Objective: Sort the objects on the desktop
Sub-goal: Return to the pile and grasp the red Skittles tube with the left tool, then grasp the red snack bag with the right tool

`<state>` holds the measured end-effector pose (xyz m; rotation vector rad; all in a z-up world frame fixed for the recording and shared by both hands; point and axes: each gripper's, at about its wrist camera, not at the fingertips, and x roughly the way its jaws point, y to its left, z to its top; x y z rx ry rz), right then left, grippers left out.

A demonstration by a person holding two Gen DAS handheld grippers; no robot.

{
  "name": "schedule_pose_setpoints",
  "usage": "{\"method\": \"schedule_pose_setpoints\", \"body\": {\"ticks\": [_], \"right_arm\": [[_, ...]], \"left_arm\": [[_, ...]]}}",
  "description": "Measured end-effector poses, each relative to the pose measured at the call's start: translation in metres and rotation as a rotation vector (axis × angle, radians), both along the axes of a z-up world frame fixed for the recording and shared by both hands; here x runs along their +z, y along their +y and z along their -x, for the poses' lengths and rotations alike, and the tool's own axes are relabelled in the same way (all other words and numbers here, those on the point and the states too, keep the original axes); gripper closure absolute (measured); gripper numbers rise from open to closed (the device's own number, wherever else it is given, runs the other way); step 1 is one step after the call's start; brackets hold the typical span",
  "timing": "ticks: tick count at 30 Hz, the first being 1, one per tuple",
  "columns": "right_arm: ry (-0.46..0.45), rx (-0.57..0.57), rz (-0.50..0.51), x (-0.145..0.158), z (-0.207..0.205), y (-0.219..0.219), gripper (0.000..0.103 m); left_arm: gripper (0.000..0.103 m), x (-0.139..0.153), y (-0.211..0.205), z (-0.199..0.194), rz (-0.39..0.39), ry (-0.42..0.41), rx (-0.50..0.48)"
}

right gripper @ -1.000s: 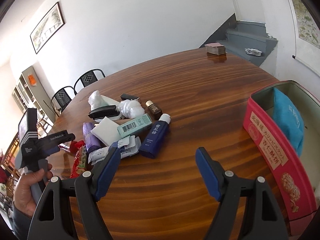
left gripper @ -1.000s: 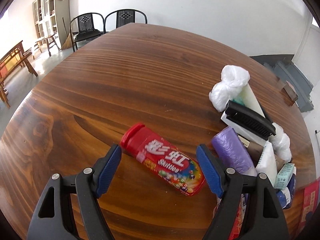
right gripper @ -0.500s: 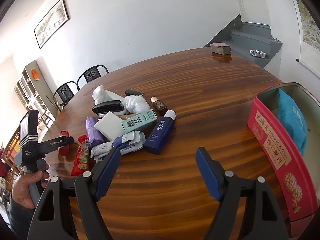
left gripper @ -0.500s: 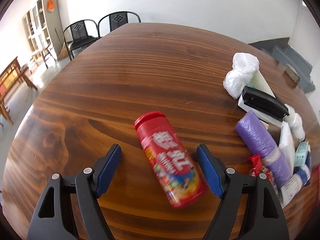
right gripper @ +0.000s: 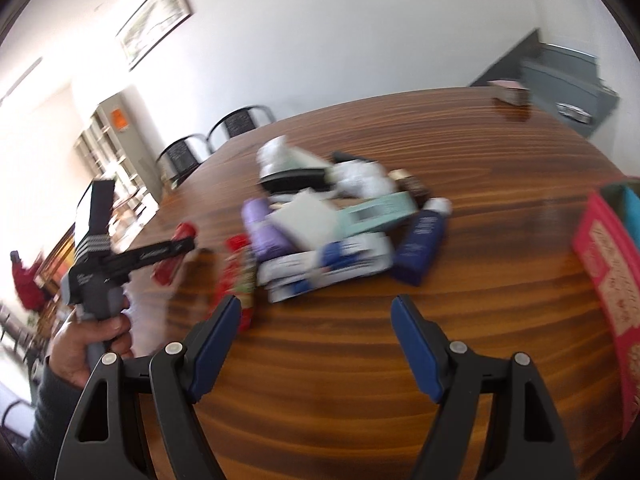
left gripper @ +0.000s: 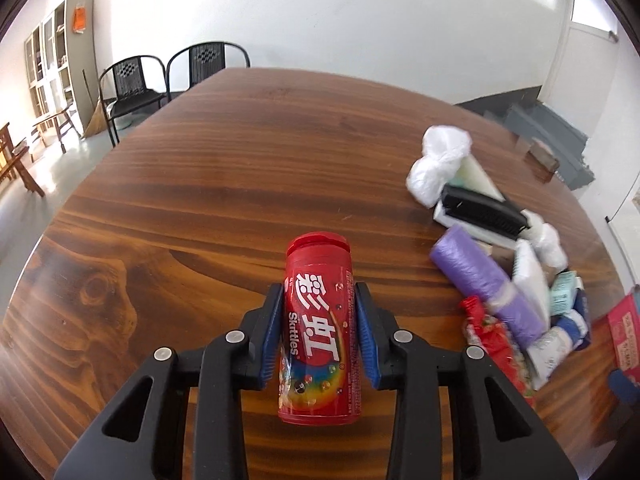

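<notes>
My left gripper (left gripper: 319, 300) is shut on a red Skittles tube (left gripper: 318, 332), its blue pads against both sides of the tube, which lies along the fingers with its cap pointing away. The tube also shows in the right wrist view (right gripper: 174, 254), held by the left gripper (right gripper: 188, 245) in a hand. My right gripper (right gripper: 316, 312) is open and empty above the wooden table (right gripper: 400, 380), in front of a blurred pile with a purple roll (right gripper: 264, 228), a navy bottle (right gripper: 420, 244) and a red snack packet (right gripper: 236, 276).
The pile lies to the right in the left wrist view: a white plastic bag (left gripper: 440, 160), a black brush (left gripper: 480, 210), a purple roll (left gripper: 484, 280). A red tin box (right gripper: 608, 276) stands at the right table edge. Two black chairs (left gripper: 168, 80) stand beyond the far edge.
My left gripper has moved forward around the Skittles tube and shut on it. My right gripper has swung left and nearer the pile, staying open.
</notes>
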<state>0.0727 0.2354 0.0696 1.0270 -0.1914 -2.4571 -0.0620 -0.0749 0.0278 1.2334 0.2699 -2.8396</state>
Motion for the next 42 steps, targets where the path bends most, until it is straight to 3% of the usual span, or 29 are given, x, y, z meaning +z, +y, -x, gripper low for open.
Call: {"method": "schedule_pose_setpoints", "body": {"ticks": [2, 6, 11, 21, 27, 35, 42], "right_arm": [[-0.037, 0.059, 0.001, 0.0, 0.006, -0.016, 0.025], [-0.094, 0.171, -0.012, -0.005, 0.019, -0.051, 0.041], [-0.14, 0.198, -0.078, -0.023, 0.037, -0.084, 0.049], [-0.041, 0.155, -0.307, -0.034, 0.056, -0.123, 0.05], [-0.033, 0.158, -0.366, -0.04, 0.058, -0.133, 0.062], [-0.076, 0.199, -0.27, -0.035, 0.046, -0.116, 0.071], [-0.021, 0.153, -0.158, -0.013, 0.02, -0.087, 0.072]], "left_arm": [[0.066, 0.005, -0.002, -0.006, -0.015, 0.018, -0.011], [0.066, 0.011, 0.0, -0.013, -0.021, 0.037, -0.037], [0.066, 0.02, 0.005, -0.031, -0.008, 0.069, -0.046], [0.066, 0.027, 0.002, -0.042, -0.041, 0.087, -0.05], [0.066, 0.031, 0.005, -0.045, -0.029, 0.092, -0.06], [0.066, 0.032, 0.007, -0.048, -0.025, 0.096, -0.063], [0.066, 0.033, 0.012, -0.049, -0.029, 0.096, -0.085]]}}
